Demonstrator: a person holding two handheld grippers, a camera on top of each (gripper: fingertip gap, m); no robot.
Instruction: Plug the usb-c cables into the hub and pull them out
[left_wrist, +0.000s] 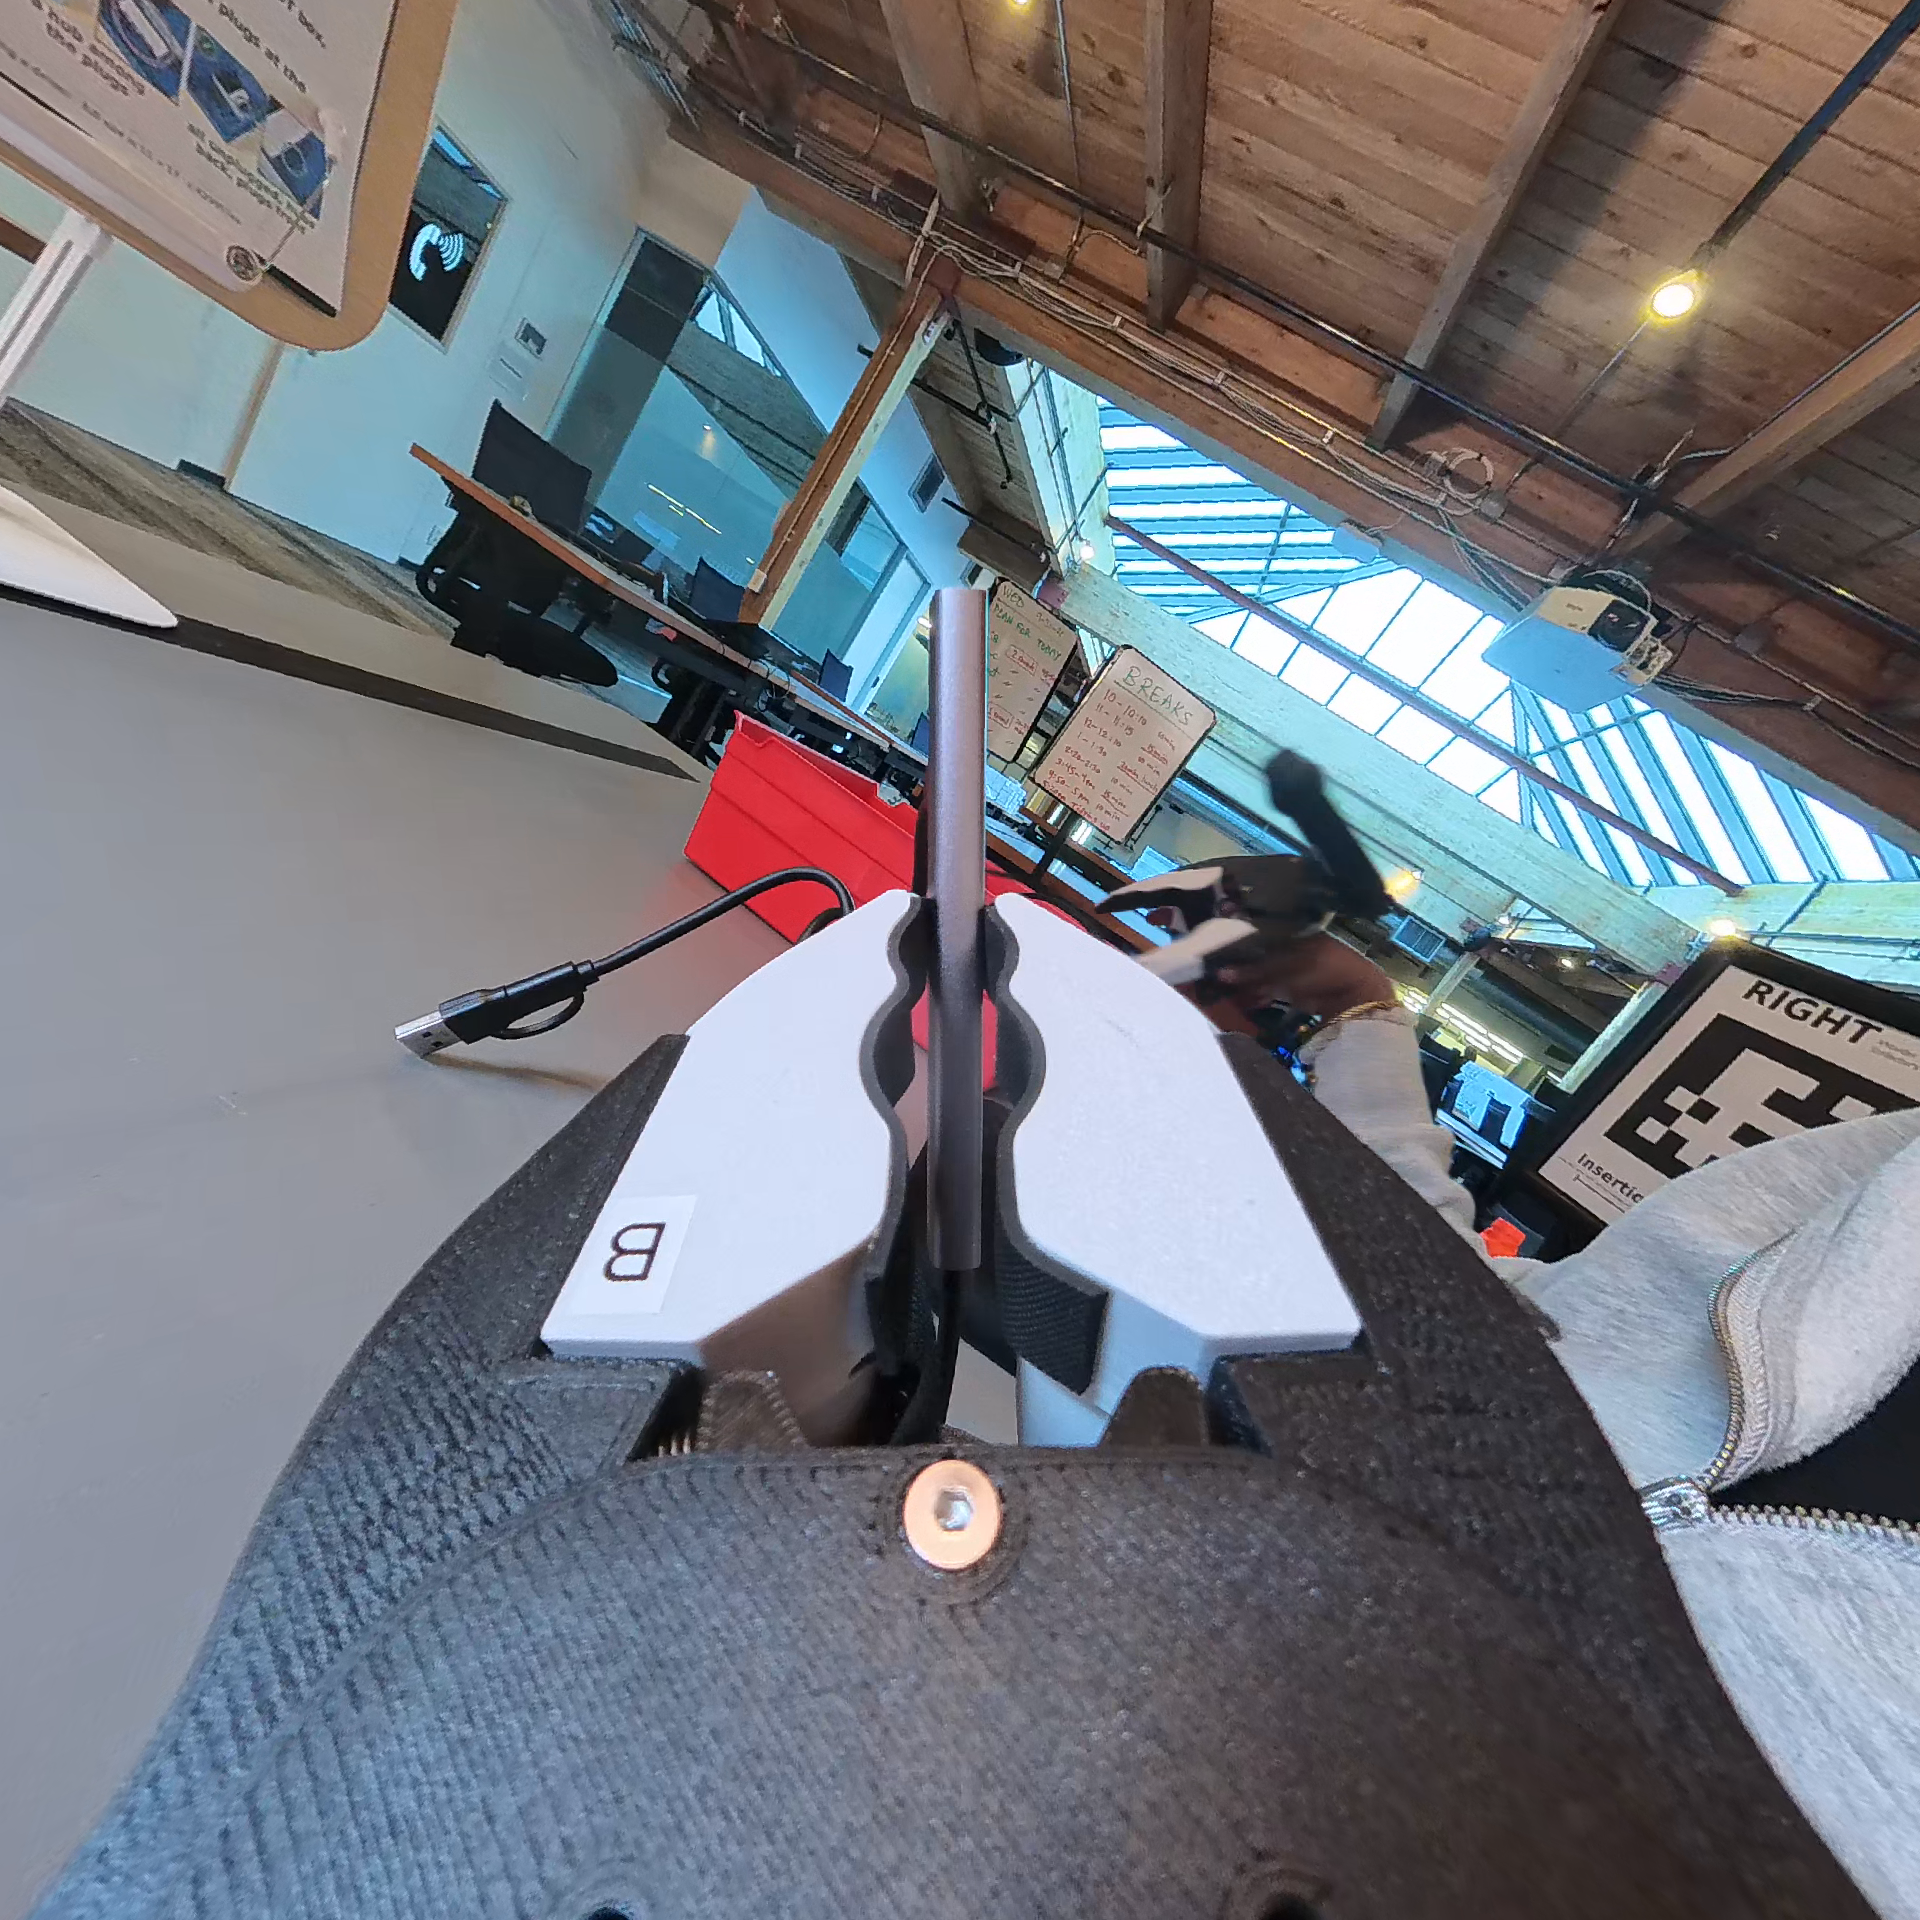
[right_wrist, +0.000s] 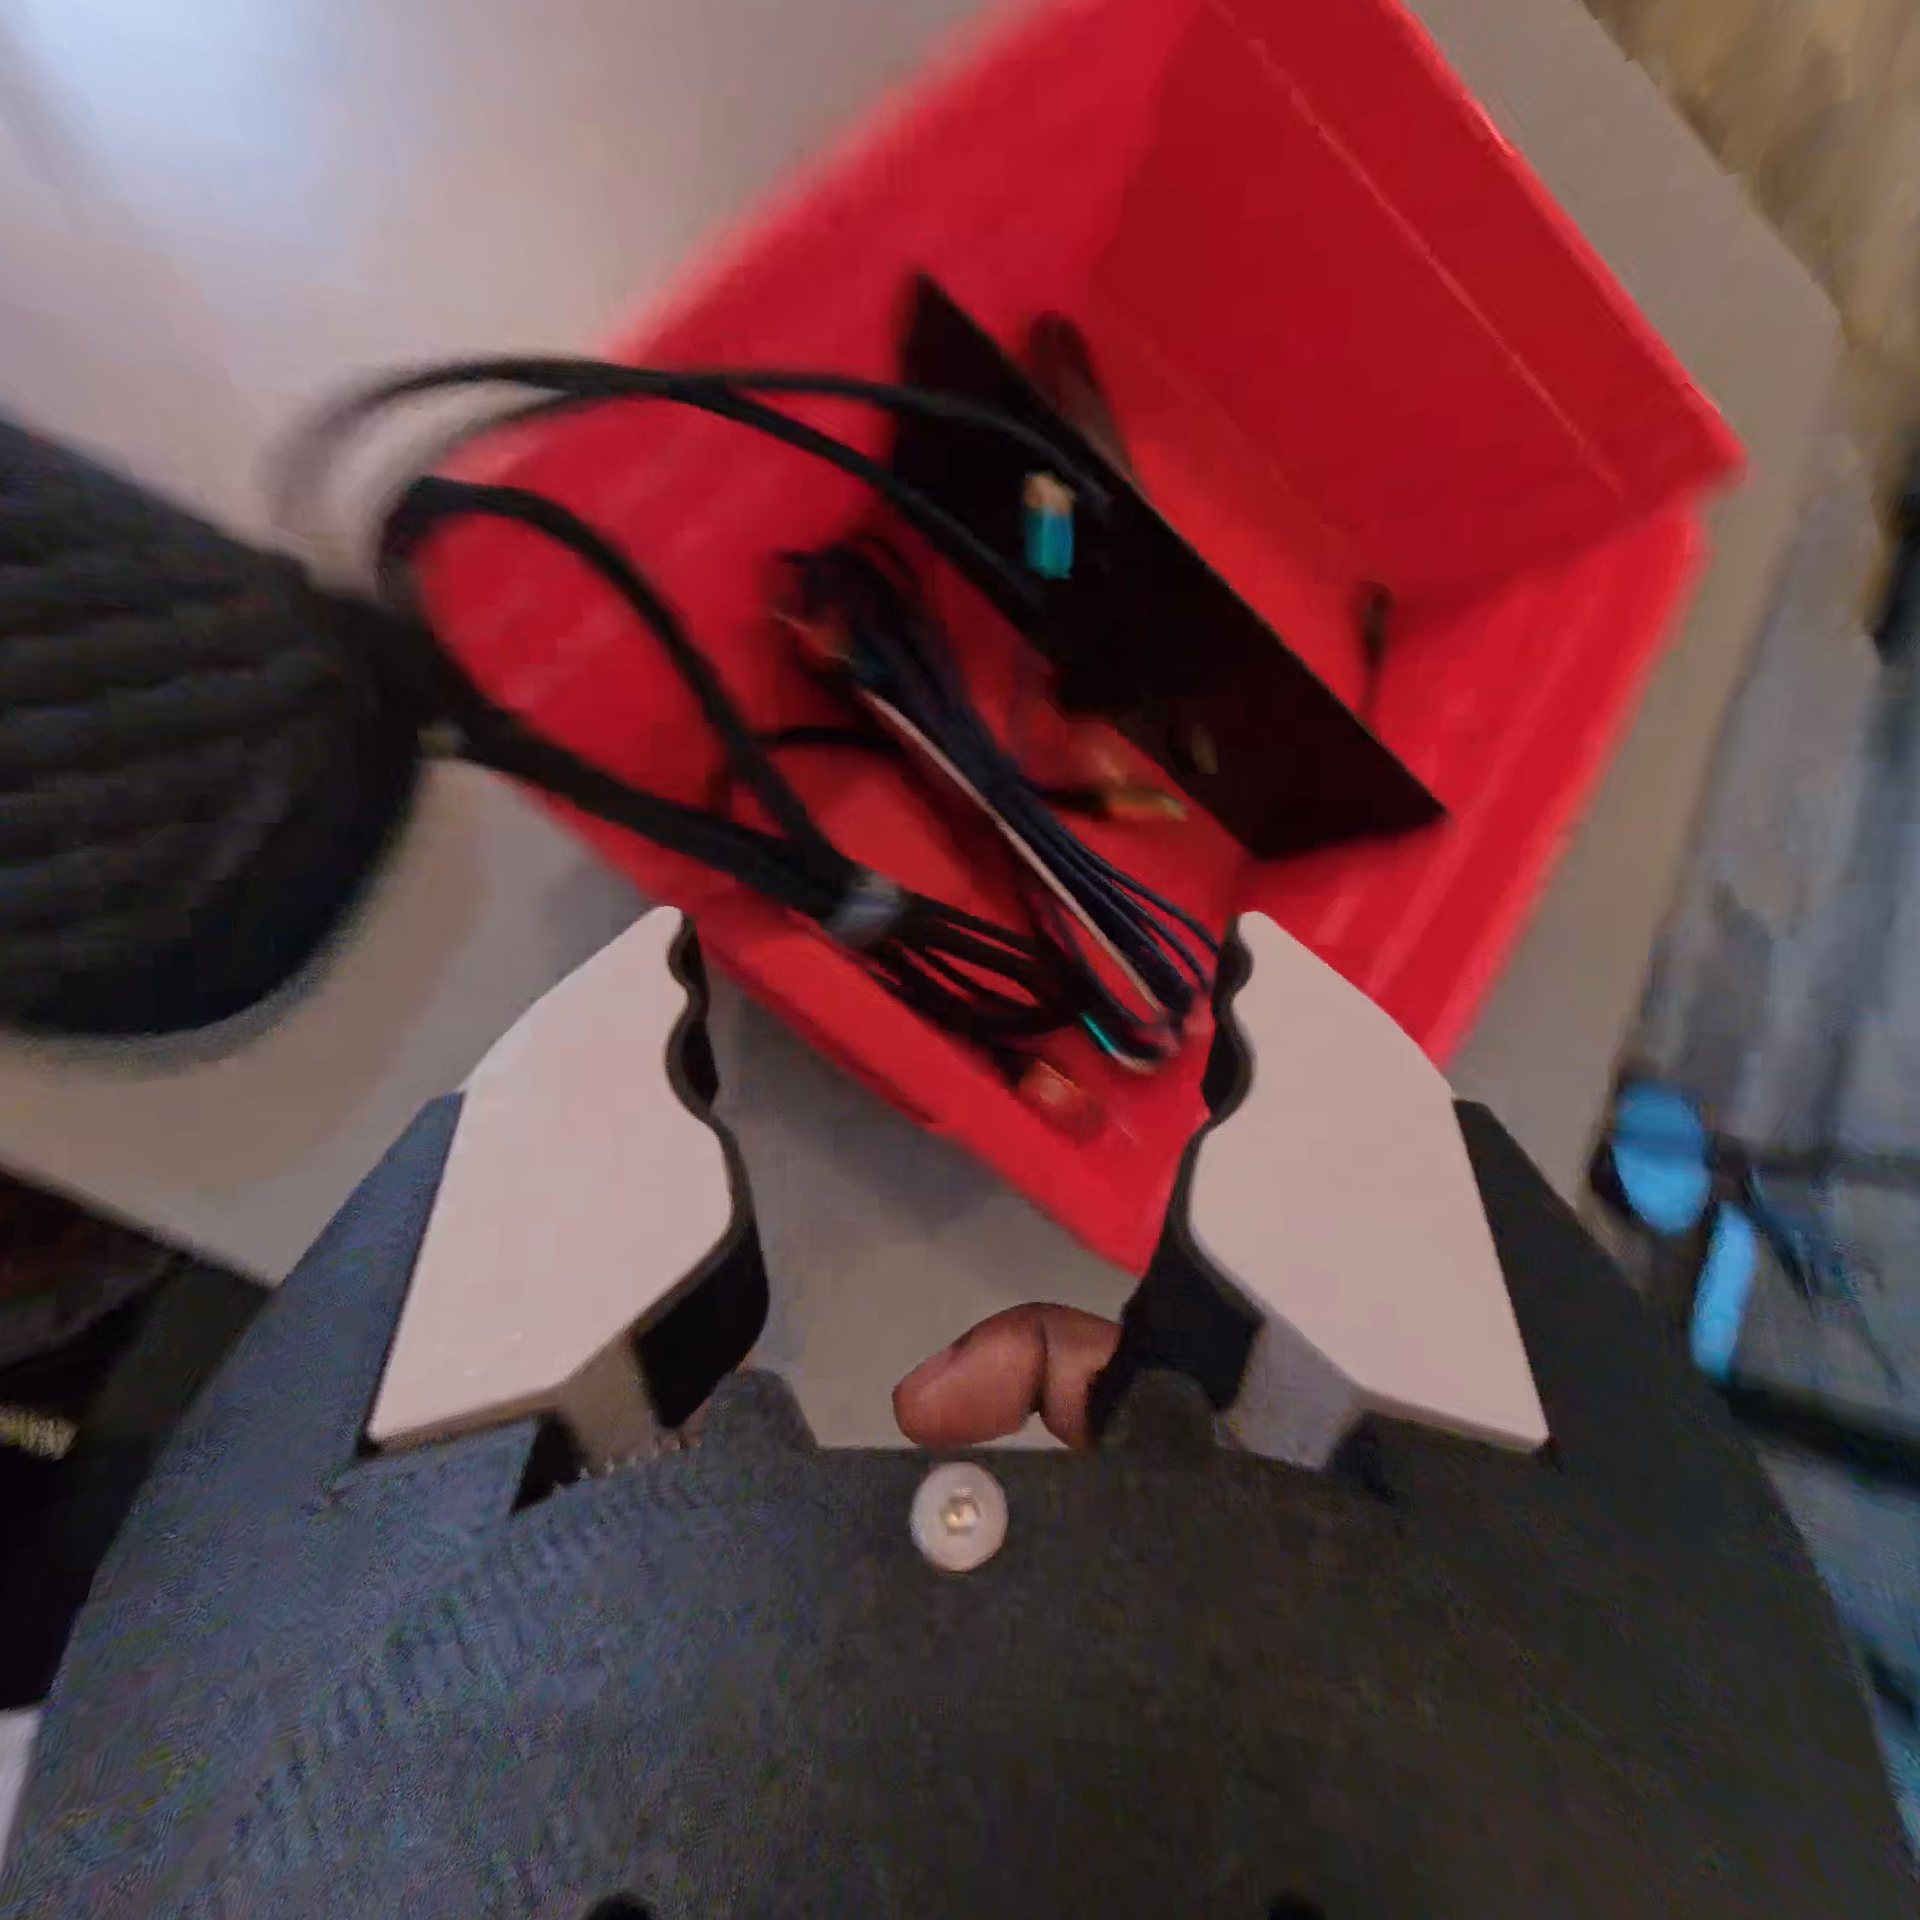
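- While the left tool (left_wrist: 951, 1029) was clamped on the slim dark grey hub (left_wrist: 956, 831), the hub stood edge-on between its white fingers (left_wrist: 774, 1122), rising past their tips.
- A black cable (left_wrist: 623, 961) with a metal plug lay on the grey counter (left_wrist: 260, 935) just left of that tool, leading back toward the red bin (left_wrist: 800, 821).
- The right tool (right_wrist: 961, 997) had its fingers (right_wrist: 582, 1153) spread wide with nothing between them, hovering above the near edge of the red bin (right_wrist: 1351, 312); the view was motion-blurred.
- Inside the bin lay a tangle of black cables (right_wrist: 935, 790) and a flat black plate (right_wrist: 1195, 665).
- One cable (right_wrist: 582, 582) looped out over the bin's left rim.
- The left view showed the right tool (left_wrist: 1236, 904) farther off, beyond a grey sleeve (left_wrist: 1382, 1101).
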